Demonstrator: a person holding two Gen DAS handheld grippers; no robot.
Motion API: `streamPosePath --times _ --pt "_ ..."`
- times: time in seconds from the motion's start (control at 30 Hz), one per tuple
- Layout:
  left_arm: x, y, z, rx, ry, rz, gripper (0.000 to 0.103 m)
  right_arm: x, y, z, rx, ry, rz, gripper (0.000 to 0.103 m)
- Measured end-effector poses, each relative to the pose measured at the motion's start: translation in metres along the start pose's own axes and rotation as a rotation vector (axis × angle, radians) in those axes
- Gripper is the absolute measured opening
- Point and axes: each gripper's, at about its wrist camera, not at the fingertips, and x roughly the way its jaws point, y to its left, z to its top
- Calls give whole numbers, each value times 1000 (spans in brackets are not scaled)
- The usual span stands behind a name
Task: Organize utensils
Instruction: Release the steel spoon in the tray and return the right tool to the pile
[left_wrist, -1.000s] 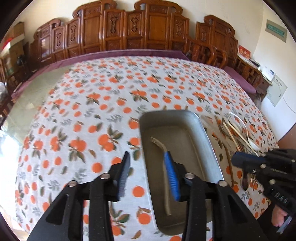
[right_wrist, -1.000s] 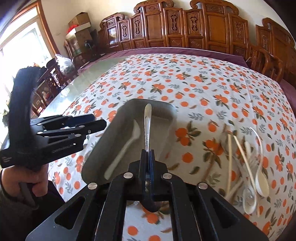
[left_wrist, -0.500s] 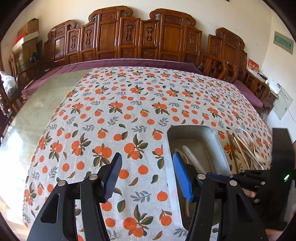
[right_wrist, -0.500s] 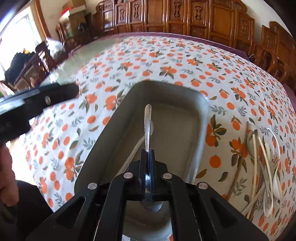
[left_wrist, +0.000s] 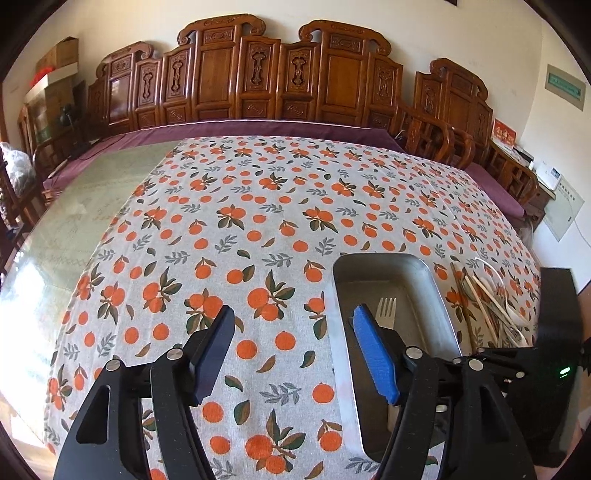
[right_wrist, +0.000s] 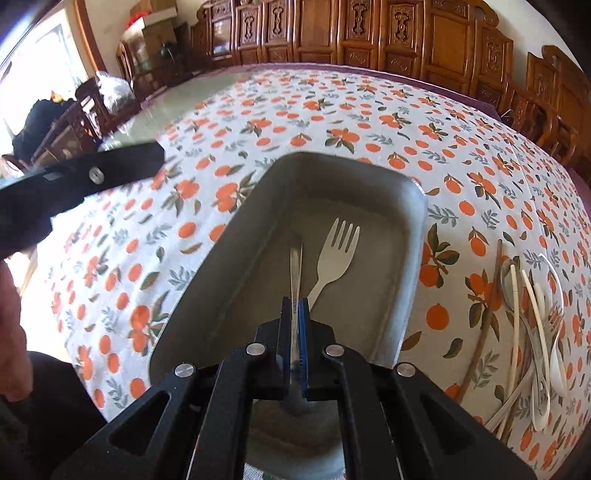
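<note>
- Your right hand-held gripper (right_wrist: 294, 306) is now reaching low into the metal tray (right_wrist: 413, 236), closed tight on the handle of a steel spoon (right_wrist: 295, 266); a second ago it was holding that spoon higher, above the tray's near end.
- The spoon's handle is pointing toward the far wall, just left of the pale fork (right_wrist: 334, 254) already lying on the tray floor.
- Your left hand-held gripper (left_wrist: 291, 345) has been pulling away left and is hovering wide open, empty, over the tabletop (left_wrist: 258, 206).
- You are likely about to release; the loose utensil pile (right_wrist: 532, 332) on the right is still waiting.
</note>
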Motion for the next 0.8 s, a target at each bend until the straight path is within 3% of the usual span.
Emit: streamPosePath --times 0.2,0.4,0.73,0.8 --pt "-2 -16 -1 26 -12 -12 70 -46 -29 -11 22 -97 23 5" --pt "0 -49 -5 79 -6 -66 70 -88 -97 -32 63 -151 -63 5" --pt "8 -103 -15 139 27 -162 70 -95 -198 -66 121 -129 -165 5" --pt "10 -111 -18 151 33 -172 70 -93 -206 -68 125 -130 -163 11"
